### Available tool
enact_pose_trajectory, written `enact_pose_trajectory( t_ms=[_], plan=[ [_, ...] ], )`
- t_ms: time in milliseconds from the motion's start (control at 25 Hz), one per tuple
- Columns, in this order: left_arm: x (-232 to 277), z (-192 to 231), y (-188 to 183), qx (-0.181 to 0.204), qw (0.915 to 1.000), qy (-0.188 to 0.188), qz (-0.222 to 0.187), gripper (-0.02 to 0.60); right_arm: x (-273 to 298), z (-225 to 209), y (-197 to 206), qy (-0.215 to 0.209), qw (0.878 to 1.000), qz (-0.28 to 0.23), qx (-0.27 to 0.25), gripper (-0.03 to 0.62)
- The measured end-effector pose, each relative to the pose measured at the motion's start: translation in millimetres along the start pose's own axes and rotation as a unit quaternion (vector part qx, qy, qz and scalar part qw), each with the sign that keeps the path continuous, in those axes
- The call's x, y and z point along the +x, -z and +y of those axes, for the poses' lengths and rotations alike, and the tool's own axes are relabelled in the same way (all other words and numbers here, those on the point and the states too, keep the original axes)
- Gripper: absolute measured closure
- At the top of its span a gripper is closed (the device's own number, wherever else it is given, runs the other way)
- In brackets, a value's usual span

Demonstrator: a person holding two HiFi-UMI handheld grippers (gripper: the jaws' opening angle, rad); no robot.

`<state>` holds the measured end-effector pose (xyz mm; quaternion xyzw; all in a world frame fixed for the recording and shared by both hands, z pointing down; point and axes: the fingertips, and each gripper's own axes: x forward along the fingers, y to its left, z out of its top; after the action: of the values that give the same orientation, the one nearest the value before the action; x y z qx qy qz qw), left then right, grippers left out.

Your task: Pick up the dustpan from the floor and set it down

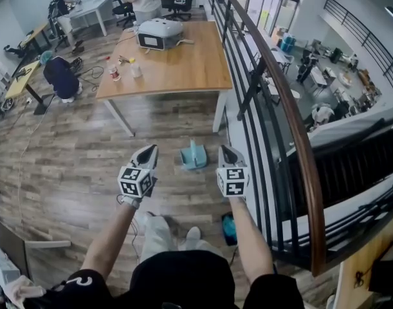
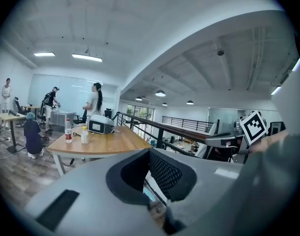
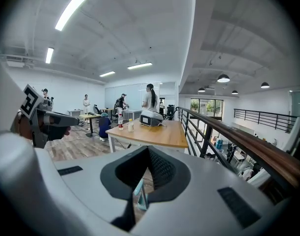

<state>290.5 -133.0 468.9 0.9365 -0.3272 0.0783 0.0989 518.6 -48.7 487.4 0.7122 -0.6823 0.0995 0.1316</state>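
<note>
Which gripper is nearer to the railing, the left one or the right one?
Right. The right gripper is beside the railing; the left gripper is farther, beyond the dustpan.

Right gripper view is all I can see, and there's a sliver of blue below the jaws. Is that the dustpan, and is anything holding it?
Observer: Yes. The head view shows the dustpan resting on the floor, ungripped, between the left gripper and the right gripper in the picture.
Operator: Left jaws?
Observer: Together, nothing between them, by the left gripper view.
Operator: Anything by my feet?
Observer: A blue-and-black object lies beside the right shoe; I can't identify it.
</note>
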Motion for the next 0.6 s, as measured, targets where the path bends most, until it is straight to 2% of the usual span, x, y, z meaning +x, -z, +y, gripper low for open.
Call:
enact_pose_trajectory(
  t_ms=[600],
  plan=[
    [-9.6, -12.4, -5.3, 0.004, 1.0, 0.007, 0.005, 0.583, -10.3, 5.9, -0.4, -0.004, 1.0, 0.005, 0.003, 0.597]
  ],
)
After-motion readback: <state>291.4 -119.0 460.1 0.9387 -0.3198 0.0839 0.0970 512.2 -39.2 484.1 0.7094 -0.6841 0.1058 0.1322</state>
